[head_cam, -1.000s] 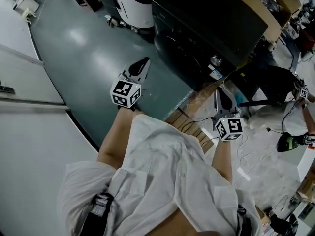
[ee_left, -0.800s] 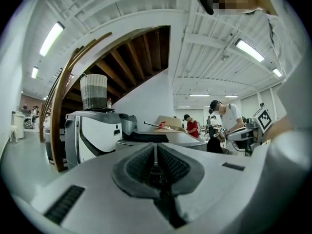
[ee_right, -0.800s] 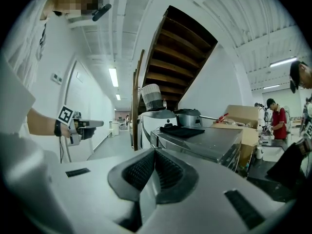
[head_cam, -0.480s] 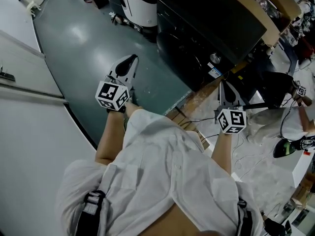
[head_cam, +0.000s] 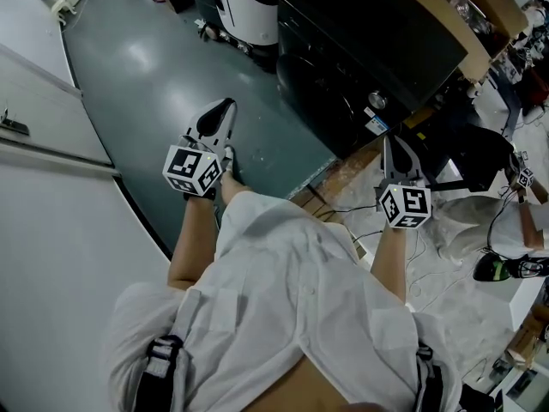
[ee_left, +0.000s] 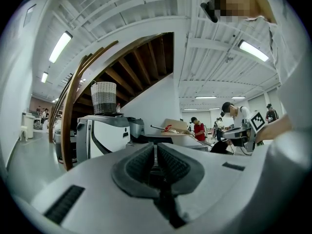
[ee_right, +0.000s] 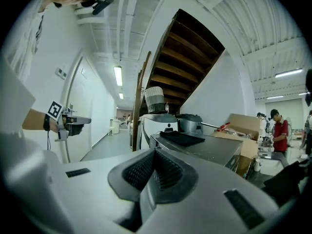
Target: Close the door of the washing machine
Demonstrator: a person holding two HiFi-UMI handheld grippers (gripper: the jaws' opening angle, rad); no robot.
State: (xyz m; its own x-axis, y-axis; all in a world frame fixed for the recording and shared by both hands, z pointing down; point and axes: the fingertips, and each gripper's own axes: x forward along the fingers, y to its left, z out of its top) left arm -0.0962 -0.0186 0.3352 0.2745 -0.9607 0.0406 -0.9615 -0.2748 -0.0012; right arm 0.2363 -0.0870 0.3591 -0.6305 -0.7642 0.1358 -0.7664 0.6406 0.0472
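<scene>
Washer (head_cam: 377, 37) stands at one o'clock; its door (head_cam: 313, 84) likely swings light and rigid, so I'd push its rim. Left gripper (head_cam: 218, 112) and right gripper (head_cam: 395, 151): both pressed together, empty.

Workshop hall, strip lights (ee_left: 61, 46), cardboard box (ee_right: 242, 125), staircase (ee_right: 187, 57)

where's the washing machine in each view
Head view: the black washing machine is upper centre.
Left gripper view: its dark top shows at centre, small.
Right gripper view: its grey top sits right of centre.
Shared landmark: the cardboard box beside it.
</scene>
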